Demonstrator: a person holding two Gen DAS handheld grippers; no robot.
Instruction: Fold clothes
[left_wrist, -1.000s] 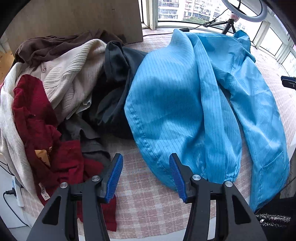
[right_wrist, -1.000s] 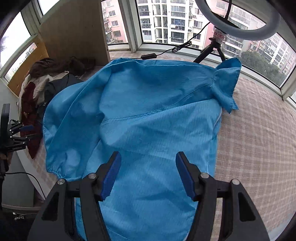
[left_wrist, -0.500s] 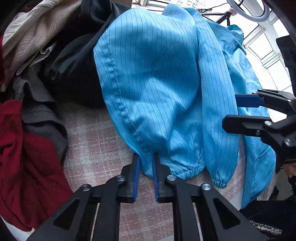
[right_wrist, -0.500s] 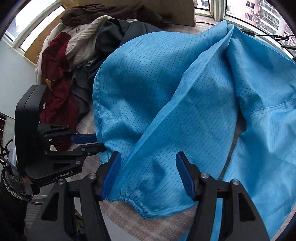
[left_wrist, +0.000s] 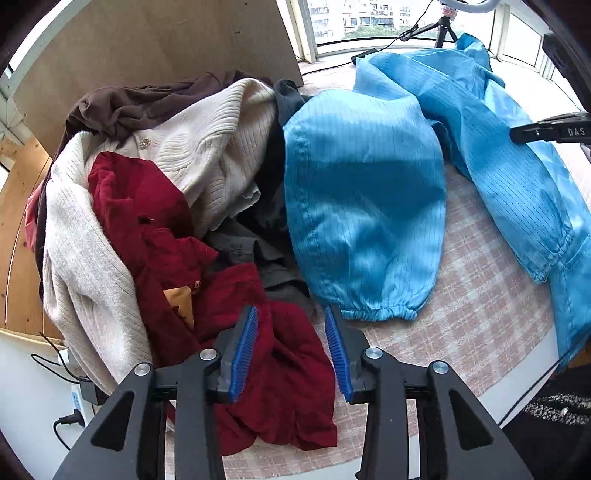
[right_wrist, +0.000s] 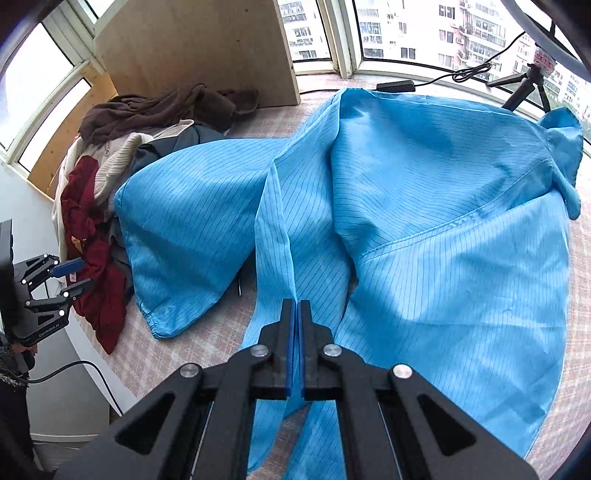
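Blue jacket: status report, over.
Right gripper shut on blue jacket front edge. Left gripper opening, empty, over red garment. Clothes pile crowds jacket's sleeve.

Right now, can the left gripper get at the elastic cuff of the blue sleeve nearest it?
Probably yes. The left gripper is opening with nothing between its pads, and the elastic cuff lies flat on the checked cloth just beyond its tips, with nothing over it.
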